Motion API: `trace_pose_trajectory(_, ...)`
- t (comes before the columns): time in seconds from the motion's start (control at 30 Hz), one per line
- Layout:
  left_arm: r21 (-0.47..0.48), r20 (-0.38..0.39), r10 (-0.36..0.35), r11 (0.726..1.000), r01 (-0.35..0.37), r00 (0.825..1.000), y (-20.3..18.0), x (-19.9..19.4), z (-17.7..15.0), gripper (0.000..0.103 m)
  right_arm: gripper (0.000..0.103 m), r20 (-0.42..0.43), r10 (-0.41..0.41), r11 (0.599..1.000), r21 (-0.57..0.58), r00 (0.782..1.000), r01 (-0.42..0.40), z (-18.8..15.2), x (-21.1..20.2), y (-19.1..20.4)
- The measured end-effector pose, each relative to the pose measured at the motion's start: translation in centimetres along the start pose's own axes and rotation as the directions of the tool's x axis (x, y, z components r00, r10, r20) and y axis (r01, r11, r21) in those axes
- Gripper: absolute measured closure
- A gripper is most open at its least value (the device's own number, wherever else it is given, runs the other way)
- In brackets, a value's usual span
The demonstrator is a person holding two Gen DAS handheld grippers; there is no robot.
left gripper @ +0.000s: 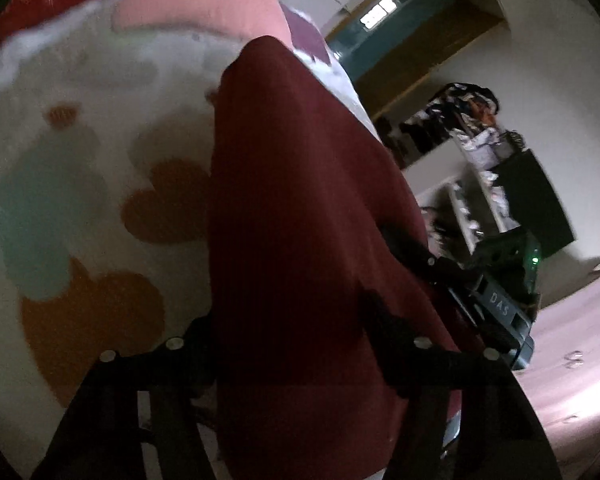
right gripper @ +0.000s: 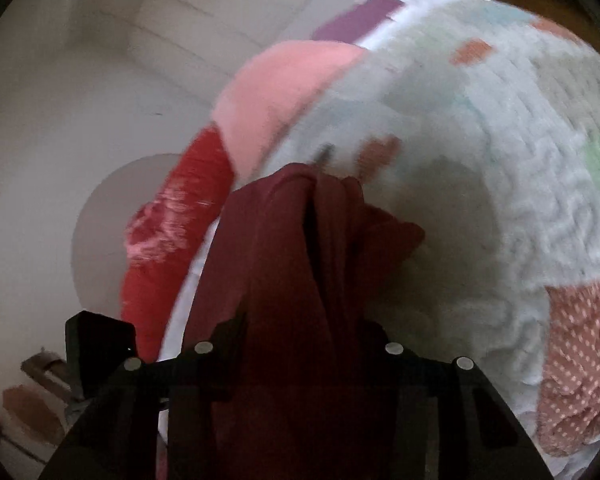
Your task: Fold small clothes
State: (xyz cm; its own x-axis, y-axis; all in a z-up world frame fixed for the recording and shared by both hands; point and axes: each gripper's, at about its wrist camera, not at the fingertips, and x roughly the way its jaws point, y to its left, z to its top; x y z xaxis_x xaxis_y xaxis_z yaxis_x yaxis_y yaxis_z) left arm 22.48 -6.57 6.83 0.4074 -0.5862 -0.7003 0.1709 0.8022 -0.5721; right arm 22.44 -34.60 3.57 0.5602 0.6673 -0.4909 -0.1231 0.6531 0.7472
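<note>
Holding the maroon garment [left gripper: 300, 220] off the fuzzy white blanket [left gripper: 80, 152], both grippers appear clamped on it: the cloth runs straight between the jaws of the left gripper [left gripper: 300, 364] and hangs bunched ahead of the right gripper [right gripper: 300, 344], whose jaws also close around a gathered fold. From the left wrist the fabric stretches as a long smooth panel away from the fingers; from the right wrist it droops in loose pleats just in front of them. The garment seems lifted, not laid flat, so no clean fold shows yet. Beyond both grippers lie a pink cloth [right gripper: 284, 92] and a red cloth [right gripper: 172, 240] on the blanket; to the right gripper's right sits a dotted cloth [right gripper: 580, 360]. Judging by this, the task is at an early stage, with spreading and folding left.
</note>
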Motion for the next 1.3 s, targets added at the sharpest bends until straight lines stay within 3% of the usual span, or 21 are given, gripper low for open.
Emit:
trace_pose_trajectory(0.07, 0.048, 0.014, 0.157, 0.986, -0.158, 0.987, -0.2, 0.8, -0.1, 0.037, 0.056, 0.021, 0.009, 0.999, -0.031, 1.000, -0.008, 0.4, 0.3, 0.8)
trace_pose_trajectory(0.13, 0.081, -0.004, 0.258, 0.963, -0.257, 0.966, 0.1, 2.2, -0.8, 0.036, 0.048, 0.019, -0.036, 0.998, -0.045, 0.999, 0.037, 0.4, 1.5, 0.5)
trace_pose_trajectory(0.17, 0.084, -0.004, 0.245, 0.966, -0.244, 0.969, 0.4, 2.5, -1.1, 0.036, 0.039, 0.005, -0.103, 0.994, -0.048, 0.995, 0.103, 0.1, 2.4, -0.1)
trace_pose_trajectory(0.2, 0.067, 0.003, 0.222, 0.973, -0.222, 0.975, 0.7, 2.3, -1.5, 0.036, 0.036, -0.008, -0.199, 0.979, -0.056, 0.980, 0.198, -0.4, 3.2, -0.9)
trace_pose_trajectory(0.23, 0.050, 0.008, 0.210, 0.976, -0.210, 0.978, 0.9, 1.9, -1.7, 0.036, 0.034, -0.014, -0.232, 0.971, -0.058, 0.973, 0.230, -0.6, 3.5, -1.4)
trace_pose_trajectory(0.33, 0.024, 0.053, 0.214, 0.976, -0.216, 0.975, 0.3, 0.1, -2.6, 0.036, 0.034, 0.034, -0.208, 0.977, -0.030, 0.978, 0.209, -1.5, 1.2, -1.0)
trace_pose_trajectory(0.43, 0.028, 0.109, 0.234, 0.971, -0.238, 0.966, -0.1, -1.6, -5.0, 0.036, 0.048, 0.151, -0.219, 0.964, -0.116, 0.964, 0.237, -2.3, -2.7, 2.3)
trace_pose_trajectory(0.5, 0.014, 0.121, 0.241, 0.970, -0.244, 0.963, 0.4, -2.0, -6.8, 0.033, 0.067, 0.205, -0.195, 0.954, -0.188, 0.959, 0.234, -3.2, -4.7, 4.7)
trace_pose_trajectory(0.53, 0.011, 0.124, 0.248, 0.968, -0.251, 0.961, 0.6, -1.8, -7.6, 0.030, 0.071, 0.212, -0.181, 0.949, -0.220, 0.960, 0.227, -4.0, -5.3, 5.7)
trace_pose_trajectory(0.57, 0.013, 0.118, 0.252, 0.967, -0.256, 0.960, 1.0, -1.6, -7.9, 0.030, 0.077, 0.201, -0.171, 0.945, -0.242, 0.965, 0.218, -4.9, -5.4, 6.2)
trace_pose_trajectory(0.63, 0.015, 0.106, 0.254, 0.966, -0.257, 0.961, 0.9, -1.8, -8.3, 0.030, 0.077, 0.156, -0.180, 0.944, -0.249, 0.971, 0.215, -6.5, -4.4, 5.7)
trace_pose_trajectory(0.73, 0.071, 0.157, 0.288, 0.951, -0.301, 0.945, -0.7, -4.1, -9.3, 0.030, 0.081, 0.064, -0.275, 0.938, -0.201, 0.959, 0.282, -7.9, -1.4, 2.9)
trace_pose_trajectory(0.87, 0.136, 0.318, 0.333, 0.911, -0.390, 0.888, -3.7, -8.7, -11.4, 0.030, 0.078, 0.127, -0.265, 0.945, -0.163, 0.956, 0.284, -8.5, -3.8, 3.7)
trace_pose_trajectory(0.97, 0.145, 0.443, 0.363, 0.873, -0.465, 0.820, -6.0, -12.0, -13.5, 0.024, 0.073, 0.167, -0.266, 0.941, -0.170, 0.949, 0.294, -9.8, -6.1, 5.3)
trace_pose_trajectory(1.03, 0.121, 0.525, 0.383, 0.850, -0.513, 0.760, -7.0, -14.2, -14.7, 0.016, 0.068, 0.183, -0.276, 0.934, -0.183, 0.944, 0.308, -10.8, -7.3, 6.1)
trace_pose_trajectory(1.1, 0.080, 0.598, 0.401, 0.832, -0.549, 0.695, -8.0, -16.5, -15.8, 0.006, 0.055, 0.190, -0.296, 0.926, -0.182, 0.936, 0.330, -12.4, -8.7, 6.8)
trace_pose_trajectory(1.17, 0.037, 0.653, 0.409, 0.824, -0.566, 0.637, -8.7, -18.7, -16.6, 0.003, 0.054, 0.198, -0.305, 0.923, -0.178, 0.932, 0.340, -13.9, -9.7, 7.1)
trace_pose_trajectory(1.3, -0.035, 0.678, 0.444, 0.816, -0.577, 0.586, -9.0, -21.5, -17.7, 0.002, 0.054, 0.208, -0.338, 0.903, -0.203, 0.918, 0.378, -16.0, -11.0, 8.2)
